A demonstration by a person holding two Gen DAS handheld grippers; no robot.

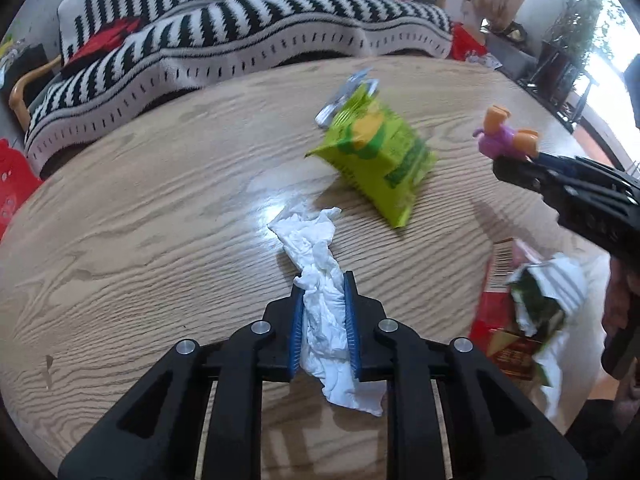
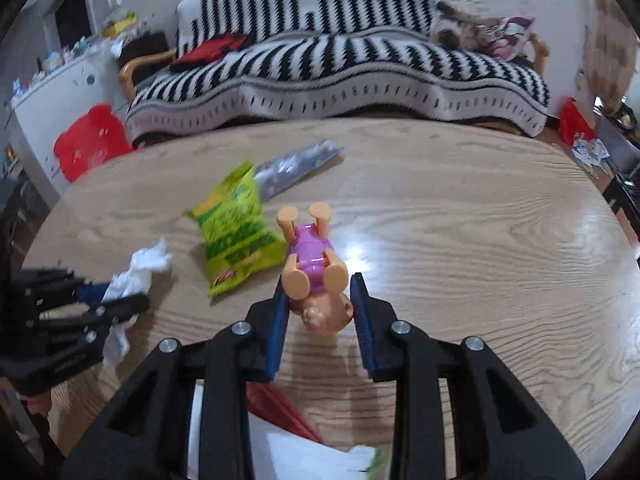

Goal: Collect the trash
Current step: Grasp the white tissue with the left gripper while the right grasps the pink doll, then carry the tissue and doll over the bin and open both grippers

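My left gripper (image 1: 323, 282) is shut on a crumpled white tissue (image 1: 316, 248) above the wooden table (image 1: 140, 208); it also shows in the right wrist view (image 2: 132, 280). My right gripper (image 2: 318, 286) is shut on the head of a small doll in a purple dress (image 2: 310, 256), feet pointing away; the doll also shows in the left wrist view (image 1: 505, 136). A green snack bag (image 1: 380, 156) lies mid-table, also in the right wrist view (image 2: 236, 236), with a silver wrapper (image 2: 296, 166) behind it.
A red packet with white and green torn wrappers (image 1: 528, 308) sits at the table's near right edge. A striped black-and-white sofa (image 2: 340, 64) stands behind the table. A red plastic stool (image 2: 90, 140) stands at the left.
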